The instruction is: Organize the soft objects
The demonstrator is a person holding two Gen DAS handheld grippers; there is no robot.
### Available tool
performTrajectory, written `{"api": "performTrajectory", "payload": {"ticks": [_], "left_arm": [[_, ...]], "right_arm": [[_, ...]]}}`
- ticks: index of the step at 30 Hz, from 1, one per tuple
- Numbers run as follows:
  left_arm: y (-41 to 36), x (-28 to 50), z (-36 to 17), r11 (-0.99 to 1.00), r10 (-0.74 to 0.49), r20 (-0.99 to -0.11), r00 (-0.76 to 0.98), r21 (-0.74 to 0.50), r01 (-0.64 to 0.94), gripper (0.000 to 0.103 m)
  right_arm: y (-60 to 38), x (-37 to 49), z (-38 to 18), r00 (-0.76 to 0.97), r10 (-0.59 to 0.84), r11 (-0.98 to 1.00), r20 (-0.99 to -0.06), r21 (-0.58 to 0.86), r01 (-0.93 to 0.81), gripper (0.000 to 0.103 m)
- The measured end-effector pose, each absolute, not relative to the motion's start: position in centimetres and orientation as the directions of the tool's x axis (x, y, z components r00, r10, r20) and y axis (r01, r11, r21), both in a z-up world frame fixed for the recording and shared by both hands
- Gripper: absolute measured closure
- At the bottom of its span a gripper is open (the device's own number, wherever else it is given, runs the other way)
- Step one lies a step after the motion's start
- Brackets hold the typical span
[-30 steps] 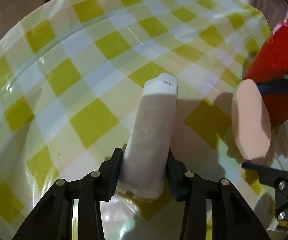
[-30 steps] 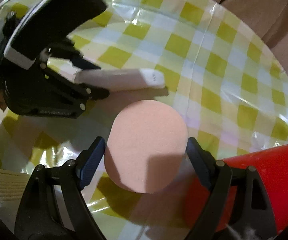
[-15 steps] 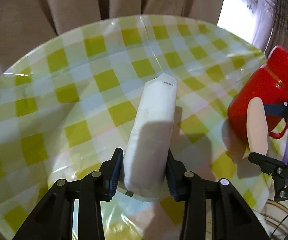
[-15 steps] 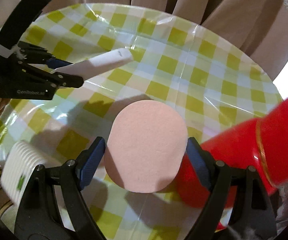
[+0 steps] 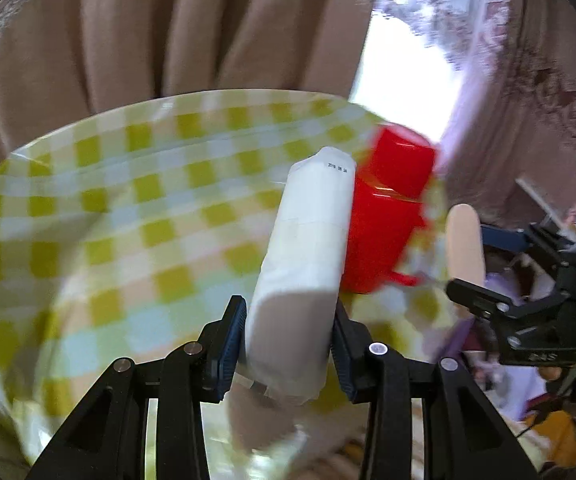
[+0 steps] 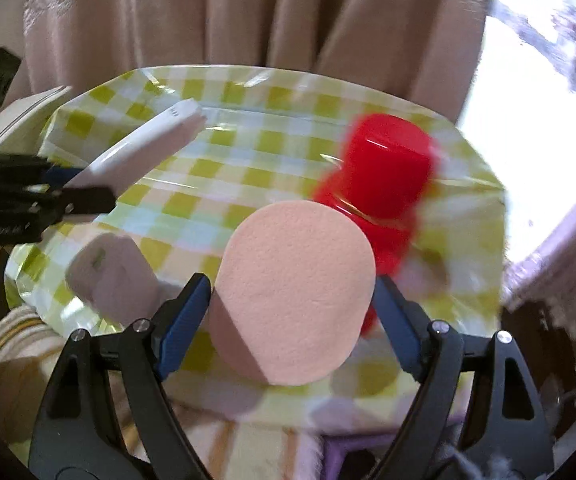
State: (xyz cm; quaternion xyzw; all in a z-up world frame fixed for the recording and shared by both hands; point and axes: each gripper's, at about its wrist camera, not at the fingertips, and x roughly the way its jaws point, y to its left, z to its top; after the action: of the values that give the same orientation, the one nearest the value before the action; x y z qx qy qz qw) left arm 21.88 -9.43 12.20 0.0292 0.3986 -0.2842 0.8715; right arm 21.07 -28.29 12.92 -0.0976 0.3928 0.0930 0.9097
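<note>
Here the left gripper [image 5: 288, 340] clamps a long white soft packet [image 5: 307, 256], its axis running straight ahead; the right gripper [image 6: 291, 312] clamps a round pink sponge [image 6: 295, 296], both seemingly above the checked table [image 6: 248, 168].

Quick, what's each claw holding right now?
Left claw: closed on the white packet.
Right claw: closed on the round pink sponge.

Left half of the desk [image 5: 100, 216] lies open; red flask [image 6: 383, 168] and white roll [image 6: 112, 276] obstruct elsewhere.
</note>
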Motion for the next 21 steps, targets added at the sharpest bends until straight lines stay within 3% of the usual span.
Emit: {"api": "performTrajectory", "payload": {"ticks": [8,17,21], "left_arm": [[-20.8,13.5,11.2,0.716,-0.611,-0.702,0.365,-0.295,0.632,0.061],[-31.0,8.4,7.0,0.660,-0.624,-0.752,0.211,-0.363,0.658,0.060],[-32.3,7.4,5.4,0.694,-0.585,-0.786,0.200,-0.358,0.625,0.041]], "right_arm": [[-39.1,11.9,14.2,0.681,-0.075,0.990,-0.728,-0.139,-0.039,0.018],[-49.0,3.8,14.2,0.643,-0.242,0.970,-0.727,-0.180,0.162,0.017],[-51.5,2.1,13.2,0.616,-0.285,0.957,-0.734,-0.186,0.221,0.015]]}}
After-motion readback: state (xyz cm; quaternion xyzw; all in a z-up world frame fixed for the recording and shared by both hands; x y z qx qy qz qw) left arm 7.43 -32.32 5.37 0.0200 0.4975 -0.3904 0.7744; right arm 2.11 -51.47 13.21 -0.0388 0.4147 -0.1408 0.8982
